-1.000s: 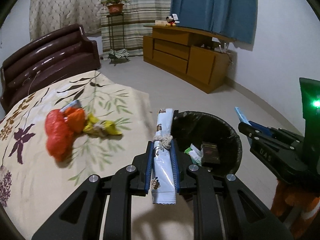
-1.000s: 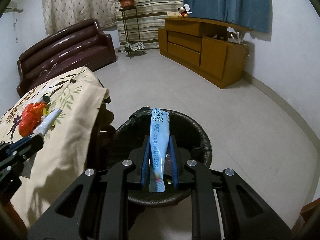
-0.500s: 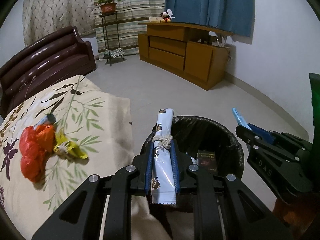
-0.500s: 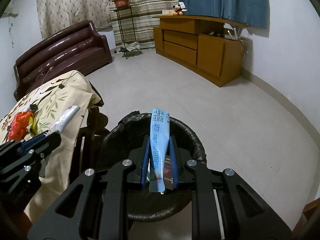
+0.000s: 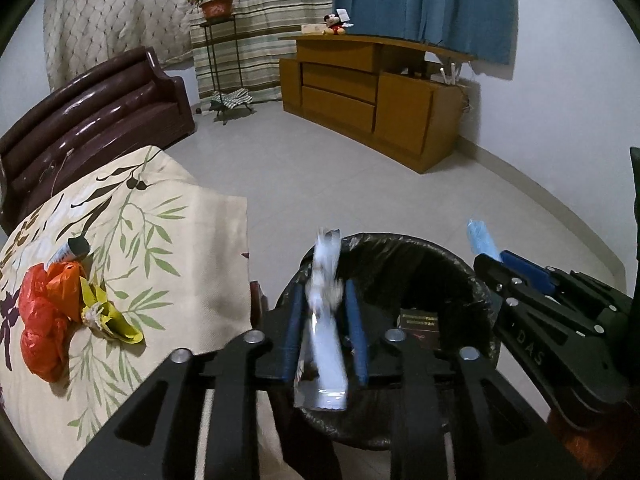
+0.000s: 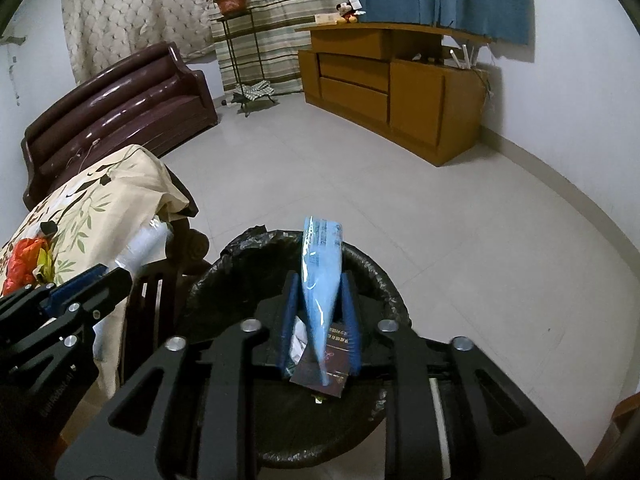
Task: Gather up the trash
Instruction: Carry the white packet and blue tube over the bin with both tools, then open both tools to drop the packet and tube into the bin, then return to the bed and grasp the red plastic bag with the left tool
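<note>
Both tools hang over the black-lined bin, and that is the relation the coming drop turns on: each wrapper sits directly above the bin's mouth, long axis running away from the camera along the fingers, so gravity should carry it straight down and in. The left tool has just been opening; its blue pads now stand apart from the white wrapper, which is smeared with motion blur and looks to be slipping free between them, no longer pinched. The right tool has likewise just been opening, and the light blue wrapper stands tilted in the gap with space on either side of it, loose rather than clamped. In the bin's bottom lies a dark small box beside some pale scraps. More trash waits on the tabletop to the left, under the leaf-print cloth: a red-orange plastic bag, a crumpled yellow wrapper touching it, and a small tube just beyond. Of the two hands, the left is the nearer to that heap, so the next reach probably falls to it. The bin stands just beside the tabletop's right edge, on the floor.
</note>
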Motion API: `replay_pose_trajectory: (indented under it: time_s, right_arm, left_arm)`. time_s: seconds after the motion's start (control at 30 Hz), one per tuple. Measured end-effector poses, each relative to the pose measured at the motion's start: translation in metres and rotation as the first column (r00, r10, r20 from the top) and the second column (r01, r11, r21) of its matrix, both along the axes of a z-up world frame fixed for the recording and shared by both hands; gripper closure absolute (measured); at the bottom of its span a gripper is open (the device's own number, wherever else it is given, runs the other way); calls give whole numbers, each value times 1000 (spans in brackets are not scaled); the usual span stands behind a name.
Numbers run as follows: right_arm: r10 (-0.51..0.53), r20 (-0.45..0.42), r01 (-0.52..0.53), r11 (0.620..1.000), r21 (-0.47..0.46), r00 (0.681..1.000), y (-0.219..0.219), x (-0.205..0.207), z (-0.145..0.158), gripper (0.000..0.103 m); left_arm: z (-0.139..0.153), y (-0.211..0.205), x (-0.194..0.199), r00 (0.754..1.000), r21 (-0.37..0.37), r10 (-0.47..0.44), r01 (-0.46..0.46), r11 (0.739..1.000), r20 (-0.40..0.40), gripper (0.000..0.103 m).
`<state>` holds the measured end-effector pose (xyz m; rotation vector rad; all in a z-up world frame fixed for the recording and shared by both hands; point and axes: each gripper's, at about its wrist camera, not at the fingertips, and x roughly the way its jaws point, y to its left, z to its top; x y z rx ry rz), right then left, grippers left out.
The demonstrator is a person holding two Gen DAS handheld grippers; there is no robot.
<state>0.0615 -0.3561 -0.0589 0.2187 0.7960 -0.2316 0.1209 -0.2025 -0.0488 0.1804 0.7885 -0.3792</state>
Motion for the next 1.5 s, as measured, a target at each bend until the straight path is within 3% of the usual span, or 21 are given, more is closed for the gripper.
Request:
replay_pose_trajectory:
  time_s: [0.13,0.33,0.47,0.77,0.97,1.5]
  right_arm:
    - [-5,2,5,1000,-3,1000,0,-1,0,67]
    - [-21,5,21,1000,-4,1000,0,-4,2,59]
    - [-32,7,32,999,-3,999,0,-8,4,50]
    - [-33,7,33,999,13,999,11,-18,11,46]
    - [17,4,-17,1000,23,1000,42,-18,15,45]
    - [156,13,-156,987,44,988,119,-4,24,44]
  left_arm:
    - [1,1,-1,1000,-6,8,-8,1000,4,60]
    - [4,3,-1,1000,-16,12,-12,1000,9,49]
    - [6,9,-3,1000,-29,20,-20,999,10,46]
    - [15,42,-13,998,-45,66,-65,997,15,43]
    - [22,81,-20,992,-55,127,-125,991,26,43]
    - [22,188,-22,945,-47,326,-324,945,20,43]
